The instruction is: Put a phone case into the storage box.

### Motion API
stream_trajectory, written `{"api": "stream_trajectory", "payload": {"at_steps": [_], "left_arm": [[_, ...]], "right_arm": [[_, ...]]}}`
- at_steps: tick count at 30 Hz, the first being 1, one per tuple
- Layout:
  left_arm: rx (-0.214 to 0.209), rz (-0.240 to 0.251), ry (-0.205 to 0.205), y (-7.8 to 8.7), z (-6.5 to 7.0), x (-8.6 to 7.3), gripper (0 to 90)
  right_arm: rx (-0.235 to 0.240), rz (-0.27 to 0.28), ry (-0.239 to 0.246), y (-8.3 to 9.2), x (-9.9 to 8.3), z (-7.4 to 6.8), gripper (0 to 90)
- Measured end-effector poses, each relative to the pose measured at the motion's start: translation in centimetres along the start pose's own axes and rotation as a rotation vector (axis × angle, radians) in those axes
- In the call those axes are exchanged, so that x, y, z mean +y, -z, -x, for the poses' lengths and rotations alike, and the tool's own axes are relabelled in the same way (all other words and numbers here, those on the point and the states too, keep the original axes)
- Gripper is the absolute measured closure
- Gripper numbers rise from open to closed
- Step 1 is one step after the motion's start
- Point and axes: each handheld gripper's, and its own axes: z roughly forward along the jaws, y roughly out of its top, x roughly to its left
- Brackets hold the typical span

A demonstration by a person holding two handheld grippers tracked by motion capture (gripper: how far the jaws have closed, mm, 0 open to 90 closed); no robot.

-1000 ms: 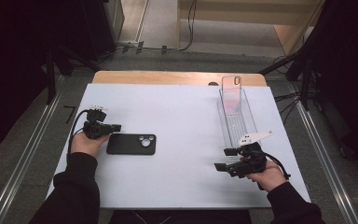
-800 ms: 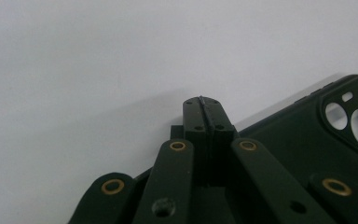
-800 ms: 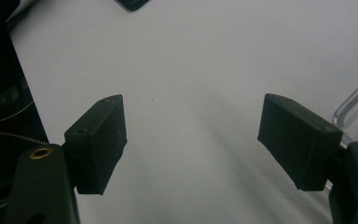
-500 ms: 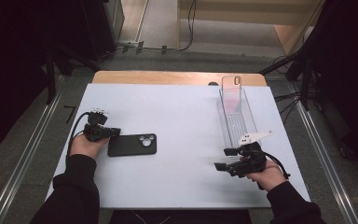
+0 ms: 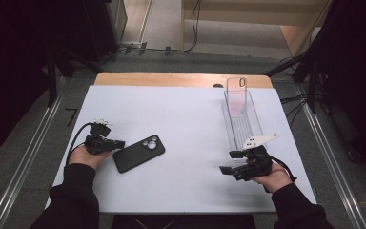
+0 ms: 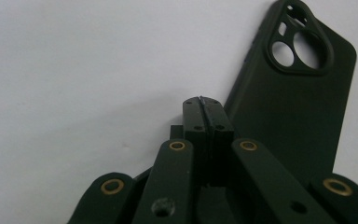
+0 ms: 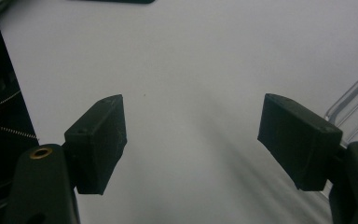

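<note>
A black phone case (image 5: 139, 152) lies back side up on the white table (image 5: 171, 114), its camera cutout toward the right. My left gripper (image 5: 119, 143) is shut with nothing in it, its tip touching or almost touching the case's left end. In the left gripper view the closed jaws point just left of the phone case (image 6: 298, 98). My right gripper (image 5: 231, 162) stands open low over bare table at the right front; in the right gripper view nothing lies between its fingertips (image 7: 100, 135).
A clear plastic tray (image 5: 240, 119) runs front to back along the table's right side, with a clear phone case (image 5: 237, 88) upright at its far end. Its near end is just behind the right gripper. A wooden board edge (image 5: 181, 79) borders the table's back.
The left gripper has pushed the phone case, which has turned from level to slanted, its right end swung toward the back. The right gripper has stayed put.
</note>
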Motion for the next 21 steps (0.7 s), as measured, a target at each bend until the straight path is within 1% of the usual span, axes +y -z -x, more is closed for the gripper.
{"api": "stream_trajectory", "payload": {"at_steps": [4,6,7,9,10,12,13,14,16,17,18,20,21], "left_arm": [[-0.013,-0.017,-0.006,-0.1,0.6,-0.3,89.8],[-0.032,-0.029,-0.007,-0.3,0.9,-0.4,89.7],[-0.038,-0.030,-0.007,-0.3,1.1,-0.4,87.0],[-0.039,-0.036,-0.009,-0.3,1.2,-0.4,86.2],[-0.042,-0.024,-0.002,-0.2,1.1,-0.3,84.7],[-0.051,0.001,0.017,0.0,0.8,-0.2,75.9],[-0.065,0.023,0.027,0.3,0.6,-0.2,71.9],[-0.083,0.048,0.036,0.6,0.5,-0.1,69.9],[-0.118,0.103,0.033,1.4,0.7,-0.1,62.0],[-0.128,0.121,0.027,1.7,0.8,-0.2,57.6],[-0.147,0.133,0.026,1.9,1.0,-0.2,55.0],[-0.168,0.136,0.021,2.2,1.4,-0.5,50.2],[-0.177,0.137,0.015,2.4,1.6,-0.6,50.1]], "right_arm": [[0.001,-0.006,-0.002,0.2,-0.3,0.0,21.7],[-0.001,-0.006,-0.006,0.4,-0.5,0.1,21.7],[0.000,-0.006,-0.007,0.4,-0.5,0.1,21.7],[0.003,-0.003,-0.005,0.5,-0.5,0.1,21.7],[0.004,-0.003,-0.005,0.5,-0.5,0.1,21.8],[0.008,-0.003,-0.003,0.5,-0.5,0.0,21.7],[0.011,-0.005,0.003,0.4,-0.5,0.0,21.7],[0.011,-0.005,0.004,0.4,-0.5,0.0,21.7],[0.011,-0.008,0.004,0.5,-0.5,0.0,21.7],[0.009,-0.007,0.004,0.5,-0.5,0.0,21.7],[0.006,-0.007,-0.001,0.5,-0.6,0.0,21.7],[0.001,-0.008,-0.006,0.7,-0.6,0.1,21.7],[-0.001,-0.005,-0.003,0.8,-0.7,0.1,21.7]]}}
